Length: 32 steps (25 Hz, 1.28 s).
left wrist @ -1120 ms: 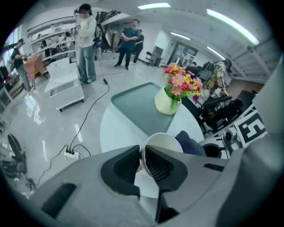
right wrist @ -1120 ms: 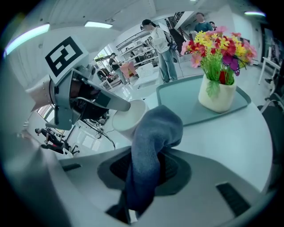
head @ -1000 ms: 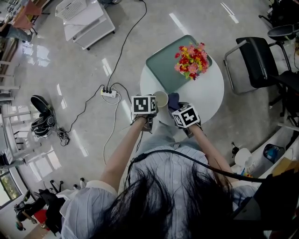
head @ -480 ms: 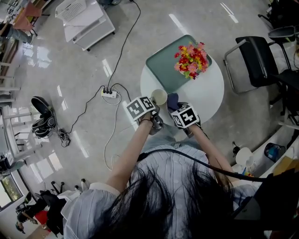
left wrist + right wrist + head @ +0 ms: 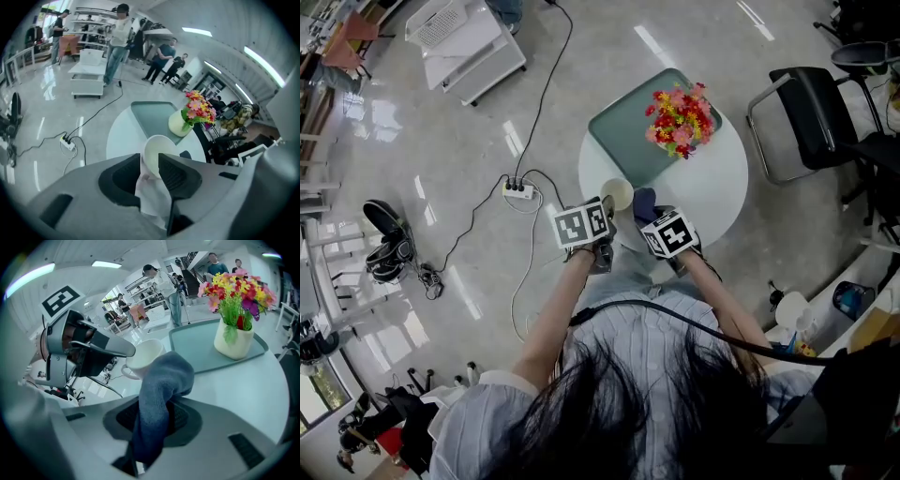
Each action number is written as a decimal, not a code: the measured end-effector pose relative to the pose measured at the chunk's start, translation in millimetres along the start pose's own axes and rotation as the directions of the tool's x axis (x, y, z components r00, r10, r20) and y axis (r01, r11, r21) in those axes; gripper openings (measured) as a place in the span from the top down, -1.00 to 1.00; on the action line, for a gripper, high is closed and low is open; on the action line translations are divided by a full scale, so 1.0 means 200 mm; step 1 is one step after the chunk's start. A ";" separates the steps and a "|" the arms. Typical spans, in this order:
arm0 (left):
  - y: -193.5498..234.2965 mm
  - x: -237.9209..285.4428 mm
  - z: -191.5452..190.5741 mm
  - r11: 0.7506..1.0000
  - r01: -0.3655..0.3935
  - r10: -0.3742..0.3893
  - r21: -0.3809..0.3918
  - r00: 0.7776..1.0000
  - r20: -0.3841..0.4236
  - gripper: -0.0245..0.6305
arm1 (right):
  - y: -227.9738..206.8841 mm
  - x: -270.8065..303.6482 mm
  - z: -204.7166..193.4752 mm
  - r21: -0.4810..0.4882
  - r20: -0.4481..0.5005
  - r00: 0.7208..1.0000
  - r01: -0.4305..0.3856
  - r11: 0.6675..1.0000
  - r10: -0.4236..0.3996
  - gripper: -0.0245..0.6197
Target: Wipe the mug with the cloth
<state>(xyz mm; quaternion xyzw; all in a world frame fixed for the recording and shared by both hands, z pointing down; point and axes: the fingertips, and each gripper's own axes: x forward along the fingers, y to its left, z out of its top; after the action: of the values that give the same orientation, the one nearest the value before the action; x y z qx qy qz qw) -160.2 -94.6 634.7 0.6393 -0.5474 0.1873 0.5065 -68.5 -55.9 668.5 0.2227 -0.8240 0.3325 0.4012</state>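
Right gripper view: the mug (image 5: 143,357) was seen just up-left of the cloth (image 5: 164,376), which was pinched tight by the right tool (image 5: 157,416). The left tool (image 5: 150,160) had just been opened, with the mug between its jaws.

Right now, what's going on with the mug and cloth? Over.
Left gripper just opening, mug rim between jaws. Right gripper shut on cloth, beside mug. Flowers stand clear.
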 end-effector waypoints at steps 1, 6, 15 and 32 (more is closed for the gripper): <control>-0.01 -0.02 0.02 0.998 0.009 -0.009 0.066 1.000 0.000 0.60 | 0.00 0.00 0.00 0.002 0.000 1.000 -0.001 1.000 0.001 0.61; -0.10 -0.05 0.19 0.790 0.042 -0.037 0.612 0.999 -0.021 0.60 | 0.00 0.00 0.00 0.008 0.004 1.000 -0.002 1.000 0.002 0.61; -0.28 0.15 0.10 -0.145 0.355 0.044 0.923 0.935 -0.353 0.60 | 0.01 0.00 -0.02 0.014 -0.004 1.000 -0.006 1.000 0.006 0.61; -0.20 0.33 -0.04 -0.242 0.510 0.195 0.826 0.859 -0.473 0.74 | 0.03 0.01 -0.04 0.021 -0.001 1.000 -0.016 1.000 0.016 0.61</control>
<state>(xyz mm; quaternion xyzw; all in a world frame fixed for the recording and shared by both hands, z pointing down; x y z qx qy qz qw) -99.7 -125.7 673.4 0.7915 0.0350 0.6075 -0.0564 -69.9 -45.6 671.4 0.2202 -0.8219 0.3445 0.3965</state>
